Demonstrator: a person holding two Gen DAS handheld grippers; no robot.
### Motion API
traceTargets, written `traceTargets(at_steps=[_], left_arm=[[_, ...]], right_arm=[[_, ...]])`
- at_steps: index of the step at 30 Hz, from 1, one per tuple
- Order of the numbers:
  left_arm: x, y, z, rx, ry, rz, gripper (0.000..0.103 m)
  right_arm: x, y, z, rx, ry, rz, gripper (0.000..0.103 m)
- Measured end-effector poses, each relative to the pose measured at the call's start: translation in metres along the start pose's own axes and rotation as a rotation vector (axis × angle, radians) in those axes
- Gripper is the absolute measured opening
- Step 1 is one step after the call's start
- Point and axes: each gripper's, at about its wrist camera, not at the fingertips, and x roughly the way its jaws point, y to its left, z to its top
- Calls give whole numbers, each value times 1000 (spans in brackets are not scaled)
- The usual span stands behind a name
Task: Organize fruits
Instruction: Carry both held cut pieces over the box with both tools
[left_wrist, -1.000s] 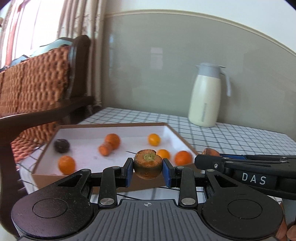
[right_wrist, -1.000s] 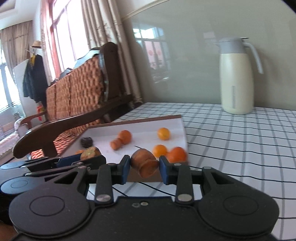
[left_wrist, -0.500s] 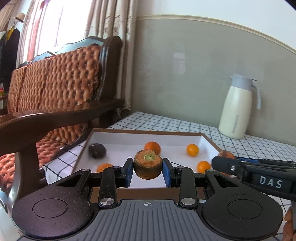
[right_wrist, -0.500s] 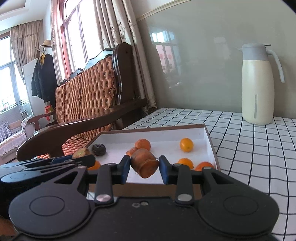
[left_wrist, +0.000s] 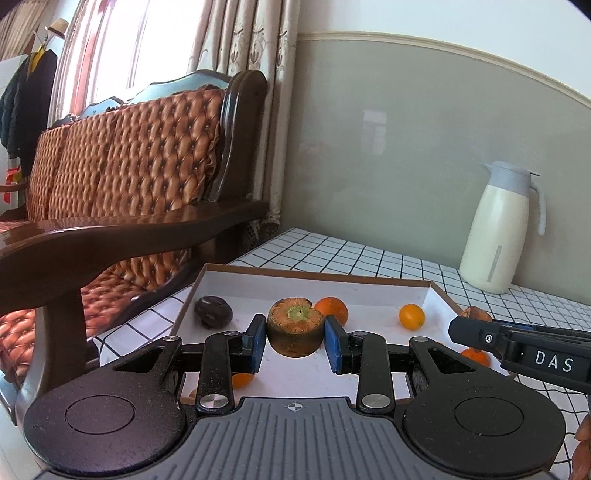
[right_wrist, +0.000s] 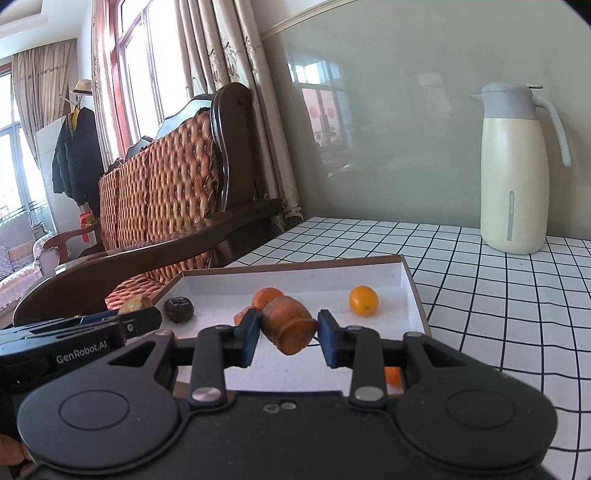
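My left gripper (left_wrist: 295, 339) is shut on a carrot stub (left_wrist: 294, 326) with a green stem end, held above the near part of a white box (left_wrist: 369, 291) with brown edges. My right gripper (right_wrist: 286, 336) is shut on another carrot piece (right_wrist: 290, 325), over the same box (right_wrist: 295, 282). In the box lie a dark round fruit (left_wrist: 213, 311), an orange (left_wrist: 332, 308), a small yellow-orange fruit (left_wrist: 412, 316) and other oranges partly hidden by the grippers. The right gripper shows at the right of the left wrist view (left_wrist: 517, 350).
A cream thermos jug (left_wrist: 498, 229) stands at the back right of the checked tablecloth (right_wrist: 498, 288). A wooden sofa with quilted orange cushions (left_wrist: 122, 177) and its dark armrest run along the left of the table. A grey-green wall is behind.
Both grippers have moved left and closer over the box, each still holding its carrot piece. The sofa fills more of the views and the jug has shifted right.
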Motion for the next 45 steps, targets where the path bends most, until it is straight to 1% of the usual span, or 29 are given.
traceTargets(at_steps=[10,25,33,45], left_arm=[[18,3,3,-21,12,24,34],[38,13,6,-35,27,64,34],[49,17,10,-42,33,74,34],[75,21,15,-47,67,90,34]], right_arm=[[16,-5,10,-9,-8,-16,25],[39,-20,17,16,-10,-73,25],[53,-26,17,23,6,-106,25],[76,-34,15,25,28,-159,26]])
